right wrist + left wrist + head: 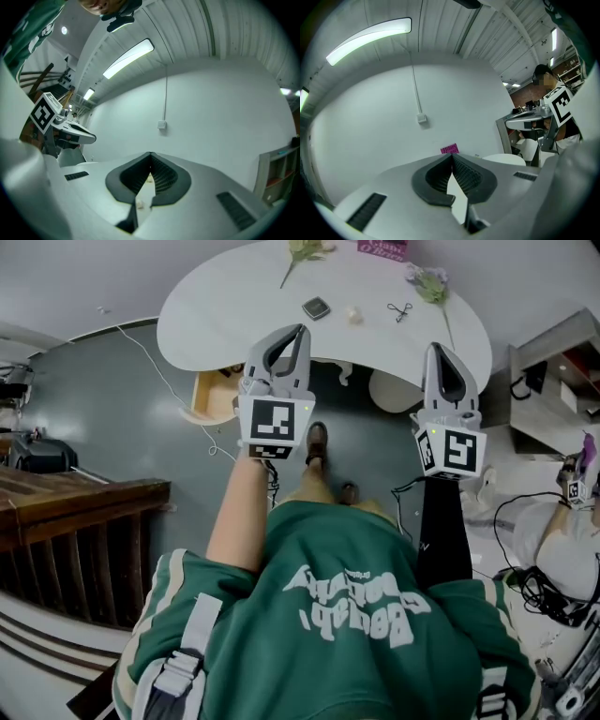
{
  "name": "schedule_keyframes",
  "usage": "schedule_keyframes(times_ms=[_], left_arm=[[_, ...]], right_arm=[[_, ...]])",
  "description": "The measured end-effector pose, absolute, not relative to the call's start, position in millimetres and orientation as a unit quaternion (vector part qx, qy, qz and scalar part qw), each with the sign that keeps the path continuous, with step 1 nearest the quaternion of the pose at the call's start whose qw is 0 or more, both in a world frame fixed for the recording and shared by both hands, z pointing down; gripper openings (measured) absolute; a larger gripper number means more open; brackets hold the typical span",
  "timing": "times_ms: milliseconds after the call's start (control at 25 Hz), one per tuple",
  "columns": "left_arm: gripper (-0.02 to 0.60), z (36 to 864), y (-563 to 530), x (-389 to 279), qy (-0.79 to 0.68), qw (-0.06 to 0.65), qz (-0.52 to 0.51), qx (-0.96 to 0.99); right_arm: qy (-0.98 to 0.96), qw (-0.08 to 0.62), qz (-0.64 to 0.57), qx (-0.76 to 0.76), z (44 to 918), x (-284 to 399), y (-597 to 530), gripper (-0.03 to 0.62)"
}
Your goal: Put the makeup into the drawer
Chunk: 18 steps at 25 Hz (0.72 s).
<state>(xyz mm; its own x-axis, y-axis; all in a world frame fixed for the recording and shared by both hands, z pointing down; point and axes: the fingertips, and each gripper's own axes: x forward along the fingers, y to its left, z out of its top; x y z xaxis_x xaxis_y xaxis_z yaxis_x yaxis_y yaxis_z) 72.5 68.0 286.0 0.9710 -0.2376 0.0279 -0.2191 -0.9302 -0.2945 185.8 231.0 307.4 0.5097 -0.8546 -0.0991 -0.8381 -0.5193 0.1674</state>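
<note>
White table (216, 315), drawer (214, 397) partly hidden under its edge

Small square compact (316, 307), dark case with a grey top, lies flat near the middle of the white surface (234, 306). A small pale cream lump (353, 313) sits just to its right, and a thin dark scissor-handled curler (400, 310) lies flat a little further right, all three apart from one another. Drawer (211, 395) stands pulled open under the surface's left edge, with light wood walls; its contents are too small to tell.
</note>
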Motion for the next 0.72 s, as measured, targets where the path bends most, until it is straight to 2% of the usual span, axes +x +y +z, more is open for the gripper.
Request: schedule_keyframes(times_ms=[280,720], left_arm=[[0.016,282,-5,142,0.086,0.148,-0.020,-0.985],[0.017,270,-94,195,0.034,0.149,-0.003,-0.988]], right_arm=[[-0.459,0.061,-0.096,0.881,292,249,165,0.009],[-0.437,0.058,-0.099,0.892,273,279,61,0.009]])
